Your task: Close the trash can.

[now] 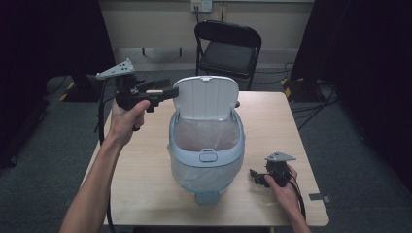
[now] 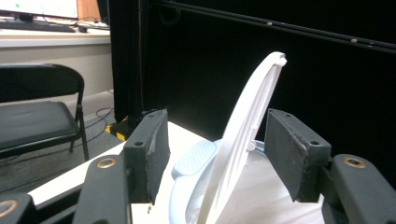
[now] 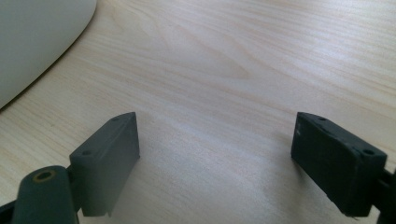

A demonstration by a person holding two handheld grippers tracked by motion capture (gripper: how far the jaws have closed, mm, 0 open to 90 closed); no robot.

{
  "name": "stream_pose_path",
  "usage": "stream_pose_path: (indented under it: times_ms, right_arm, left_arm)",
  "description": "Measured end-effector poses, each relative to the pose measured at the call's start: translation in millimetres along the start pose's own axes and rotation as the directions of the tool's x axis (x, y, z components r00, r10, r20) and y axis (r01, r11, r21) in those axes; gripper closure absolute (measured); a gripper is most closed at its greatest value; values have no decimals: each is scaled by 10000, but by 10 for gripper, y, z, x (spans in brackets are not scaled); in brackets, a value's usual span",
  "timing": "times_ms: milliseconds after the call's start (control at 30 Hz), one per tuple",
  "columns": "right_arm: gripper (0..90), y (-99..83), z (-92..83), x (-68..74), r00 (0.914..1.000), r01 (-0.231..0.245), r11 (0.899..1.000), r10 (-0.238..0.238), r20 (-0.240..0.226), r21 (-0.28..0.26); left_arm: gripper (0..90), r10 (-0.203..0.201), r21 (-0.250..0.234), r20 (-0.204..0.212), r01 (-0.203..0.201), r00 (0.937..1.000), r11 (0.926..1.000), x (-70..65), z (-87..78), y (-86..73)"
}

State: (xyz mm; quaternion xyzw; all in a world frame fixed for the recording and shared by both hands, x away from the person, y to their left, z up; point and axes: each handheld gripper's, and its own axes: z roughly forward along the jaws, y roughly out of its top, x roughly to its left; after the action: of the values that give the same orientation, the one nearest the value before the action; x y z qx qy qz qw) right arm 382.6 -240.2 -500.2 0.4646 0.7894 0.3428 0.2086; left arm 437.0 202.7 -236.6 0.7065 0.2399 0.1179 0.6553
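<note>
left gripper (image 1: 171, 91): held in the person's left hand (image 1: 125, 119) above the far left part of the worktop (image 1: 141, 170), pointing level toward the raised lid (image 1: 206, 97) of the waste bin (image 1: 206, 145); tip just beside the lid's left edge. jaws apart; in the left gripper view the lid (image 2: 243, 140) stands edge-on in the gap between the pads, with no pad pressing on it. grey three-cornered plate on top, cable trailing down past the forearm

right gripper (image 1: 257, 177): held in the person's right hand (image 1: 284, 187) low on the worktop at the near right, just beside the bin's right side, pointing toward it. jaws wide apart, nothing between them; bare wood grain between the pads (image 3: 109, 154) in the right gripper view, curved pale bin wall (image 3: 32, 42) at upper left

waste bin: pale blue-grey, oval, standing upright at the middle of the worktop. lid swung up at the far rim, near upright, inner face toward the person. translucent bag liner (image 1: 206, 133) inside, folded over under the rim ring. latch tab at the near rim, foot pedal (image 1: 208, 196) at the near base

behind the worktop: black folding chair (image 1: 228, 48) against the wall
</note>
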Motion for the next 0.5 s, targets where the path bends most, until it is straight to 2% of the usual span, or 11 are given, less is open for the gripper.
stream_pose_path:
  times_ms: [67,167,233,300,367,400,433,500]
  right_arm:
    - [141,0,0,1,10000,-3,10000,3,1,0]
    - [141,0,0,1,10000,-5,10000,5,2,1]
    - [141,0,0,1,10000,-10,10000,10,0,-4]
    - [141,0,0,0,10000,2,10000,-2,2,-2]
    - [141,0,-1,0,10000,-1,10000,1,-3,3]
    - [141,0,0,0,10000,1,10000,-1,-1,0]
    - [141,0,0,0,10000,1,10000,-1,-1,-1]
    - [141,0,0,0,10000,-1,10000,1,-1,1]
  left_arm:
    - [405,10,-329,62,-8,10000,9995,-14,-28,55]
    - [439,-63,-559,-211,51,9998,9984,9,-63,149]
    - [470,-440,-969,-304,408,9986,9945,71,-100,201]
    - [477,-676,-1178,-724,587,9951,9913,153,-119,233]
    - [483,-877,-880,-1347,762,9870,9932,238,-84,230]
    - [480,-981,-624,-1439,899,9847,9940,275,-43,210]
    - [466,-926,-80,-1492,924,9845,9957,309,49,155]
    - [451,-895,53,-1345,911,9869,9958,304,88,126]
